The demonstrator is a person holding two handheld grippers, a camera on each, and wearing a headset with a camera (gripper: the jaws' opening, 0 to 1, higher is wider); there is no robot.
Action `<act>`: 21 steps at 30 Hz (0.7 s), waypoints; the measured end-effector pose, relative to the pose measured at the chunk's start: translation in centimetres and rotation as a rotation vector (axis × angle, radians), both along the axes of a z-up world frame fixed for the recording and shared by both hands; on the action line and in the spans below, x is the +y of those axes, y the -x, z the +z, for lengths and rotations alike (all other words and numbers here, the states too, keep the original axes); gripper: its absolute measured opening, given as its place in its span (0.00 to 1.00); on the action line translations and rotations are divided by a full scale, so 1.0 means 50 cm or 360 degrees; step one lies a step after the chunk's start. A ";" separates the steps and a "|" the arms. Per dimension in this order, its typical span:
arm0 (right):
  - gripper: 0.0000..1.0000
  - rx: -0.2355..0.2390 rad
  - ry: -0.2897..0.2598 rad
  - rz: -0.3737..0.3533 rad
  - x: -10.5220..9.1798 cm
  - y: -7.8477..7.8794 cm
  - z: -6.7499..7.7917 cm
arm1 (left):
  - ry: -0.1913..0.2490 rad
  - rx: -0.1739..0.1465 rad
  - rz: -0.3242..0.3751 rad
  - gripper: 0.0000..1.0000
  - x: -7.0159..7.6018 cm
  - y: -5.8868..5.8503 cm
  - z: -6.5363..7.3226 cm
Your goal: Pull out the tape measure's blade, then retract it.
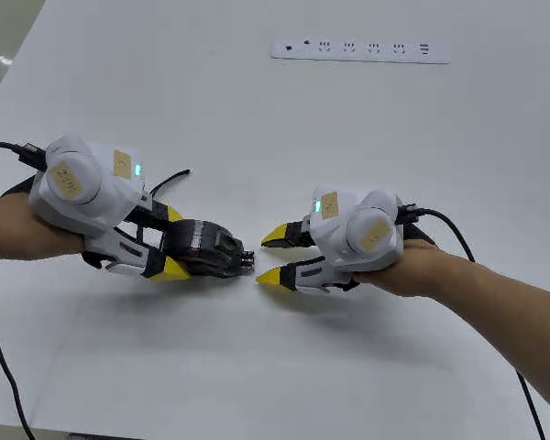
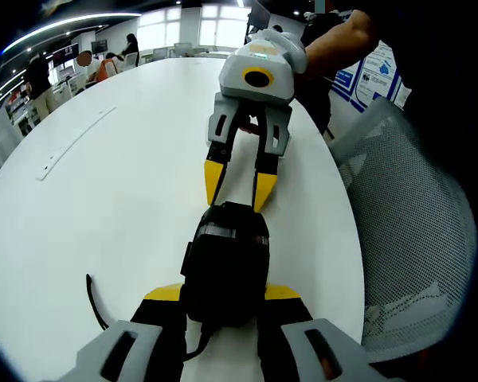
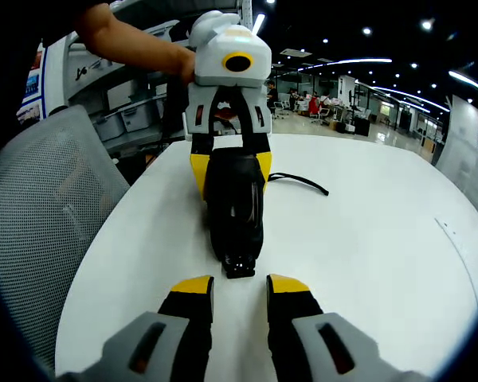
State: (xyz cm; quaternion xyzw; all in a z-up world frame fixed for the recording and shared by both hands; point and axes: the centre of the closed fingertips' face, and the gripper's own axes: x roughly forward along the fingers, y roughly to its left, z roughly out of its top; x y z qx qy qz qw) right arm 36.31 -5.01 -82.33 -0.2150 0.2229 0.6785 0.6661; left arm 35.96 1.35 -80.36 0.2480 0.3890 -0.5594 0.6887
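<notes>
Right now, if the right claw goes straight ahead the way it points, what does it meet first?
Most likely the blade tip of the tape measure, held in the left claw and facing the right claw across a short gap.

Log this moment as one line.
left gripper: shut on tape measure | right gripper: open, just short of blade hook | pull: not started | surface: white table

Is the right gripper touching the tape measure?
Apart. The right gripper view shows white table between the open right gripper and the tape measure, held by the left gripper.
</notes>
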 end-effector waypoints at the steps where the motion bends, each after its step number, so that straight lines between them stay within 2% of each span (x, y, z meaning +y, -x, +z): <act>1: 0.25 0.0001 0.0000 0.0006 0.002 0.001 -0.001 | -0.0001 0.0004 0.0000 0.31 0.000 0.000 0.000; 16: 0.15 0.0000 0.0010 0.0035 0.029 0.000 -0.010 | 0.0004 0.0009 -0.0002 0.31 0.000 -0.001 -0.001; 21: 0.15 -0.0007 -0.0004 0.0042 0.035 -0.001 -0.011 | 0.0012 0.0009 0.0008 0.31 0.000 -0.002 -0.001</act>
